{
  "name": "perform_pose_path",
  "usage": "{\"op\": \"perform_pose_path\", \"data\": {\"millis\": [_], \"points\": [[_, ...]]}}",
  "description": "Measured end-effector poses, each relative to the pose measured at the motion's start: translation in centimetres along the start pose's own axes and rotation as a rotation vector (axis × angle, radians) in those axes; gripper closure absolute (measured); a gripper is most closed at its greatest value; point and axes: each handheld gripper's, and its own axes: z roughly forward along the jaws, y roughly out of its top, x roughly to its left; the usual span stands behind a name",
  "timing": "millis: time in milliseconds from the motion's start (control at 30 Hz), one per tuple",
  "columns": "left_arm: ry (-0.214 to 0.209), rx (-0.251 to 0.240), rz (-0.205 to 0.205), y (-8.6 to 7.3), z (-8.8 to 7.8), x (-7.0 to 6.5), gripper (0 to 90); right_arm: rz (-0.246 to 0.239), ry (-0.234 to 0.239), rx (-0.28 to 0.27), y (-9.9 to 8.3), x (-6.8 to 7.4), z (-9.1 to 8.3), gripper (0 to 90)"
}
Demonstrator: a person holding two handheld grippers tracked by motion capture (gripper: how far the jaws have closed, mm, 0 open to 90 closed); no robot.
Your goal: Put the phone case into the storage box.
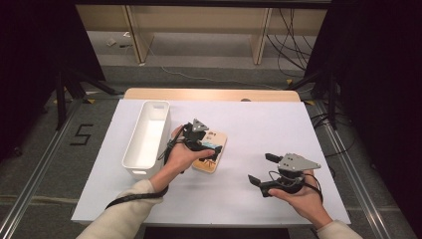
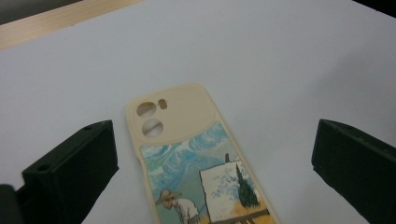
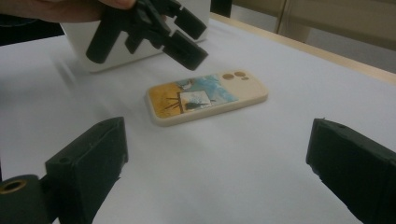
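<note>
Beneath left tongs (image 1: 211, 142), apart, phone case (image 2: 196, 158) half hidden, right tongs (image 1: 262, 169) apart.

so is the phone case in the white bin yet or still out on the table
Out. The phone case lies flat on the white table, beside the white bin, under the open left gripper.

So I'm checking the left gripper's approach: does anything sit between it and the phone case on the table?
Nothing visible does. The left gripper hangs open right over the phone case, which lies flat on the white table with bare surface around it. The white bin stands off to the side.
</note>
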Motion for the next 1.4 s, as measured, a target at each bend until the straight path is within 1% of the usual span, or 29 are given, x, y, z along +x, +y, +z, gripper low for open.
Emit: {"op": "perform_pose_path", "data": {"millis": [333,467,567,700,833,867,1133,1267,1400], "points": [[0.055,0.057,-0.051,1.1,3.9,0.6,0.0,0.001,0.002,-0.001,-0.1,-0.1,0.0,6.2],[0.067,0.078,-0.065,1.4,5.1,0.8,0.0,-0.001,0.004,0.000,-0.1,-0.1,0.0,6.1],[0.084,0.099,-0.074,1.5,6.0,1.0,0.0,-0.001,0.005,0.001,-0.1,-0.1,0.1,6.1],[0.105,0.118,-0.103,1.5,7.0,1.4,0.0,-0.003,0.007,0.001,-0.1,0.0,0.0,6.1],[0.115,0.136,-0.113,1.4,7.7,1.4,0.0,-0.005,0.009,0.001,-0.1,0.0,0.1,6.1],[0.118,0.142,-0.107,1.4,7.9,1.4,0.0,-0.005,0.008,0.001,-0.1,-0.1,0.1,6.2],[0.134,0.159,-0.120,1.4,8.5,1.7,0.0,-0.007,0.013,0.001,-0.1,0.0,0.1,6.3],[0.143,0.161,-0.138,1.3,8.8,1.8,0.0,-0.010,0.013,0.002,-0.1,0.0,0.1,6.3],[0.145,0.168,-0.138,1.2,9.0,1.8,0.0,-0.011,0.013,0.005,-0.1,0.0,0.1,6.4]]}}
